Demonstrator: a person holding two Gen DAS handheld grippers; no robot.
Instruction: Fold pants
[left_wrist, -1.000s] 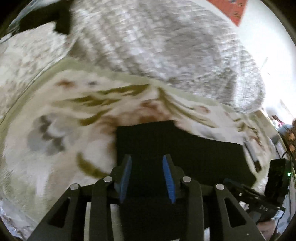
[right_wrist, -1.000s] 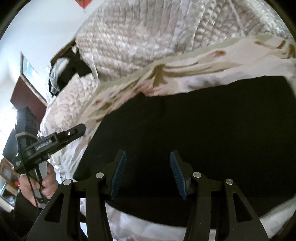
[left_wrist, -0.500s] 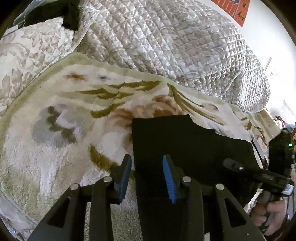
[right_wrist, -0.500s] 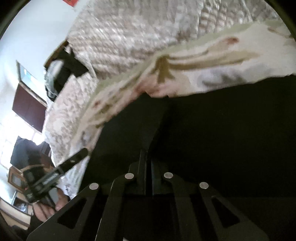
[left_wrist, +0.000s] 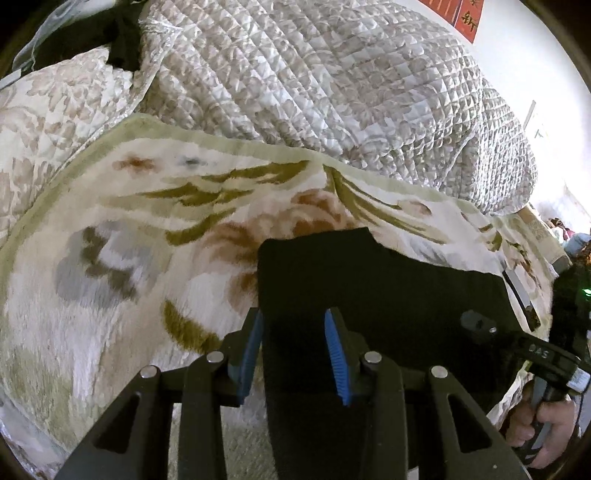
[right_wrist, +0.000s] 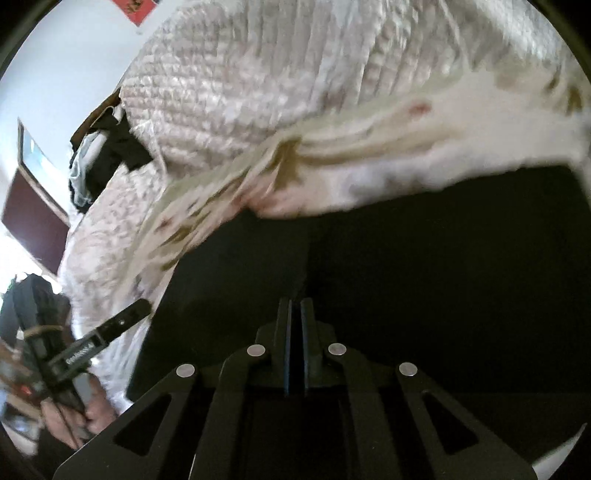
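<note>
In the left wrist view, our left gripper (left_wrist: 293, 354) has its blue-padded fingers spread wide, the left pad just at the pants' (left_wrist: 369, 288) left edge and the other over the black cloth. The pants lie flat on the flowered blanket (left_wrist: 147, 221), toward its near right part, with a stepped far edge. Behind the blanket's far edge rises a quilted comforter (left_wrist: 314, 85), and a red paper (left_wrist: 472, 16) hangs on the wall. At the right edge our right hand (left_wrist: 546, 424) grips the other tool's handle.

In the right wrist view, blurred, our right gripper (right_wrist: 294, 350) has its fingers pressed together on a raised ridge of the pants (right_wrist: 424, 277), pinching the cloth. The blanket (right_wrist: 369, 155) runs along the pants' far edge, the comforter (right_wrist: 277, 74) beyond. The left gripper (right_wrist: 122, 325) shows at lower left.
</note>
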